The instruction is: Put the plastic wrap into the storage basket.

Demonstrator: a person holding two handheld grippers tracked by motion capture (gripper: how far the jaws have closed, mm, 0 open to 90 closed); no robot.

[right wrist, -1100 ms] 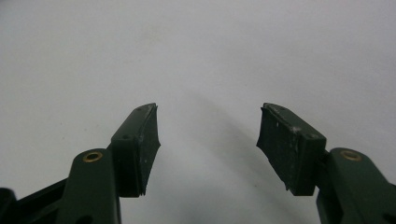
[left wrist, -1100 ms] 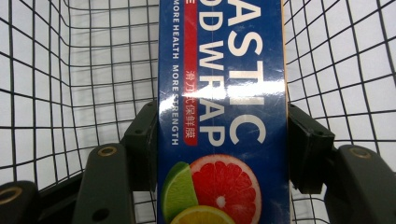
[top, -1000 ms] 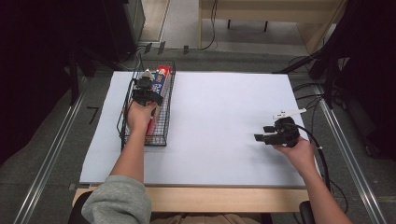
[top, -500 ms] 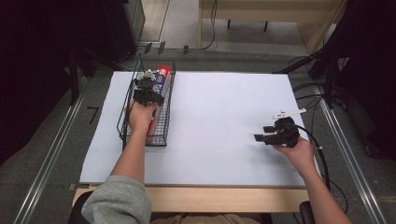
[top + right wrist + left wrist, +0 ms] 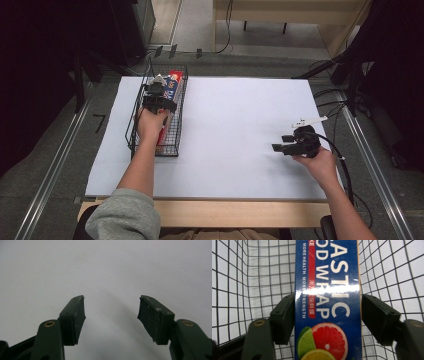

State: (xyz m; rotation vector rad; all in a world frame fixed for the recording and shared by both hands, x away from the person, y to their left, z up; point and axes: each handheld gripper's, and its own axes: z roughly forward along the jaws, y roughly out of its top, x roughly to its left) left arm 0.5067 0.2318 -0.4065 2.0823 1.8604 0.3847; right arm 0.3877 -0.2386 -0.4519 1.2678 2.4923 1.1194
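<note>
**Left gripper straddles the plastic wrap box in the basket**

Left gripper (image 5: pixel 328 315) reaches down into the black wire basket (image 5: pixel 137 122) near the table's left edge. Its jaws sit on either side of the blue plastic wrap box (image 5: pixel 328 290); the left jaw touches the box's side, while whether the right one presses on it cannot be told. The box lies lengthwise in the basket, its far end (image 5: pixel 175 79) poking out toward the far edge of the white table (image 5: pixel 240 125).

Near the right edge, the right gripper (image 5: pixel 280 143) rests low over the bare surface in the person's right hand (image 5: pixel 320 162), jaws spread wide apart with nothing between them.
</note>
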